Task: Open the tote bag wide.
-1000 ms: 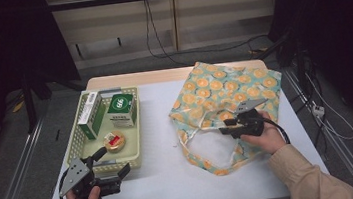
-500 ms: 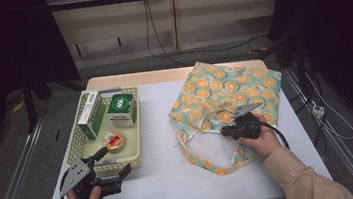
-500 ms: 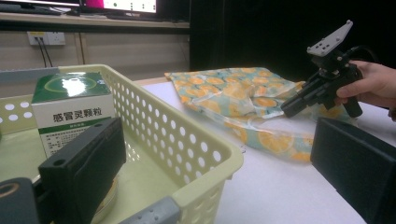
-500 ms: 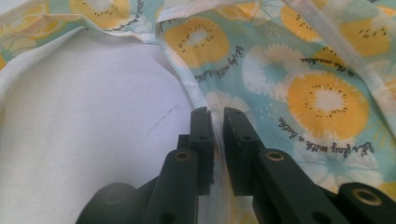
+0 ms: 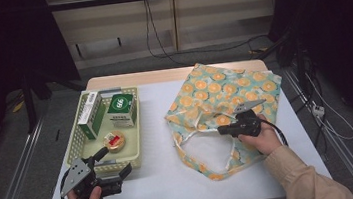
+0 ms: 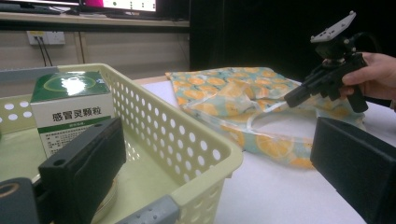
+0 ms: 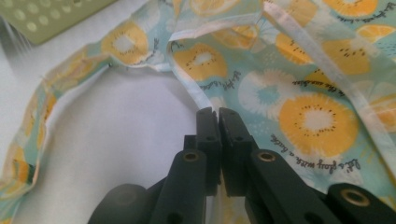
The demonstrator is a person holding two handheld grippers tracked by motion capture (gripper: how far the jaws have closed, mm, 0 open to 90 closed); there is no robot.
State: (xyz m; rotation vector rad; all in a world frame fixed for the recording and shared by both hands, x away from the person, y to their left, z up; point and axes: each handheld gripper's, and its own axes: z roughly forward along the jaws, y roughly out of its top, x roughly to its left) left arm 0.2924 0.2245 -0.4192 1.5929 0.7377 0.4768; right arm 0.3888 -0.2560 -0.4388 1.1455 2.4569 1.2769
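Note:
A cloth bag [image 5: 224, 94] printed with orange slices lies flat on the right of the white table, its handle loops toward the person. My right gripper [image 5: 221, 130] rests at the bag's mouth; its jaws have just been closing and now pinch the white-trimmed edge of the bag [image 7: 196, 93]. In the right gripper view the right gripper [image 7: 217, 114] has its jaws pressed together on that edge. My left gripper [image 5: 117, 174] is open at the near left, and in the left gripper view [image 6: 210, 172] its jaws straddle the near corner of the basket [image 6: 187, 135].
The pale green perforated basket [image 5: 76, 141] stands at the left, holding a green box [image 5: 120, 110], a slim green and white box [image 5: 91, 120] and a small round item [image 5: 115, 140]. Cables run on the floor beyond the table and along its right side.
The right gripper's jaws have come together on the bag's edge, with the hand shifting only slightly. The left hand has stayed where it was.

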